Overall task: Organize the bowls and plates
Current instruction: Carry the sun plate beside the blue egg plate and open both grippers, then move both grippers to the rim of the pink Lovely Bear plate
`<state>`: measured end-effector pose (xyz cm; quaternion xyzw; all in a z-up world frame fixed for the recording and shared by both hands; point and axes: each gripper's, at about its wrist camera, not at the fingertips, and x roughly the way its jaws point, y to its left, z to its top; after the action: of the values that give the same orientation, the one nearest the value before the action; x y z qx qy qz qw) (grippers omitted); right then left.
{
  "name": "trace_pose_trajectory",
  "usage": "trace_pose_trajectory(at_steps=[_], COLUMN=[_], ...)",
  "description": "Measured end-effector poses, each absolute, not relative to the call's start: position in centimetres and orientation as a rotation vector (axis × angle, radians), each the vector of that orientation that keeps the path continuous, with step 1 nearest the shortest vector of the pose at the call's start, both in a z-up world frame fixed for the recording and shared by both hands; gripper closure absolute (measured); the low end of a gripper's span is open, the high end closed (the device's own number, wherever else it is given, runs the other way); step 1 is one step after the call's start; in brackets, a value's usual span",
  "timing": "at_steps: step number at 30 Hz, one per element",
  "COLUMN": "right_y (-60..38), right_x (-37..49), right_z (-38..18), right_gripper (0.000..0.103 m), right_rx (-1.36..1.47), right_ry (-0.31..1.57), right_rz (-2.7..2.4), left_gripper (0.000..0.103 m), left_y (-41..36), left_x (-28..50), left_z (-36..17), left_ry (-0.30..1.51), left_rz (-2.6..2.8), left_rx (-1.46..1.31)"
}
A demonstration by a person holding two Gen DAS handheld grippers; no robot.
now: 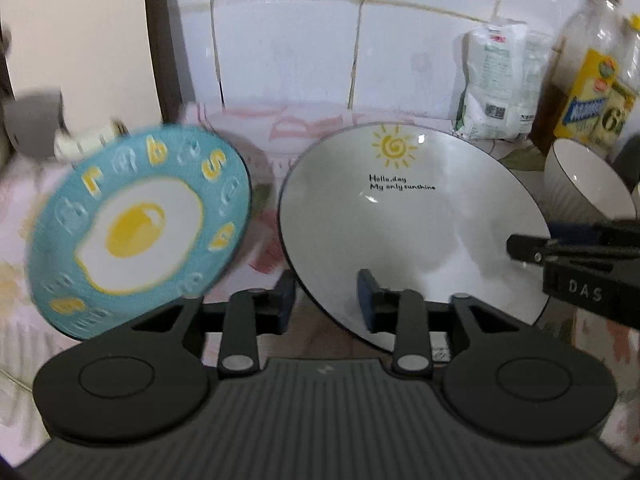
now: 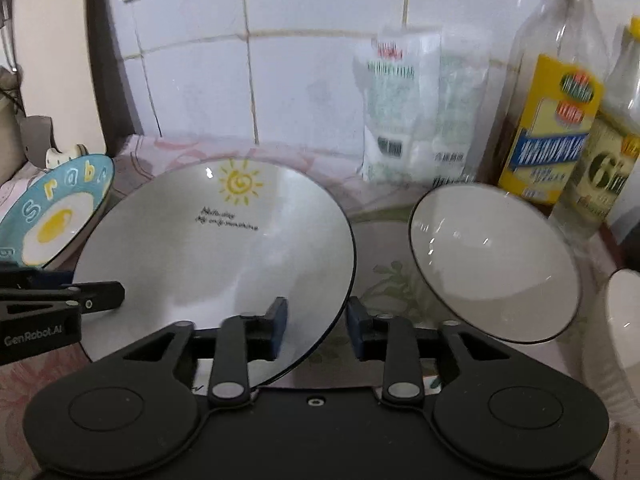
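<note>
A white plate with a yellow sun and black writing point(image 1: 412, 236) lies on the counter between both grippers; it also shows in the right wrist view point(image 2: 216, 256). My left gripper point(image 1: 326, 300) is open, its jaws astride the plate's left rim. My right gripper point(image 2: 316, 328) is open, its jaws astride the plate's right rim. A blue plate with a fried-egg picture point(image 1: 140, 232) lies to the left point(image 2: 56, 216). A white bowl with a dark rim point(image 2: 494, 260) stands to the right point(image 1: 584, 180).
A white packet point(image 2: 416, 108) and two oil bottles point(image 2: 556, 92) stand against the tiled wall behind. Another white bowl's rim point(image 2: 624, 320) shows at the far right. The counter has a pink floral cloth point(image 1: 256, 128).
</note>
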<state>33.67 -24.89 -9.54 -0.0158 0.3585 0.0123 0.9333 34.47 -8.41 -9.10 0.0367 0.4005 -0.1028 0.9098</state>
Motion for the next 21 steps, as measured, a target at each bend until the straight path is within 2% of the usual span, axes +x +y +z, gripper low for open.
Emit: trace_pose_trajectory(at_steps=[1,3,11,16,21], right_y=[-24.8,-24.9,-25.7,-25.2,-25.2], right_x=[33.1,31.7,26.1,21.5,17.5], right_z=[-9.1,-8.0,-4.3,-2.2,-0.7], right_gripper=[0.046,0.037,0.033,0.022,0.02], right_rx=[-0.044,-0.038,0.026,0.015,0.013], right_ry=[0.715,0.68,0.618,0.57,0.524], right_rz=[0.03,0.055,0.095,0.132,0.145], left_gripper=[0.047,0.043,0.033,0.025,0.02], left_y=[-8.4,-8.0,-6.9,-6.9,-7.0], left_x=[34.1,33.2,29.0,25.9,22.4], left_z=[-8.6,-7.4,-3.4,-1.7,0.0], left_ry=[0.829,0.834,0.818,0.796,0.744], left_rz=[-0.202,-0.208,-0.294,-0.348,-0.373], left_rx=[0.099,0.103,0.076,0.112,0.171])
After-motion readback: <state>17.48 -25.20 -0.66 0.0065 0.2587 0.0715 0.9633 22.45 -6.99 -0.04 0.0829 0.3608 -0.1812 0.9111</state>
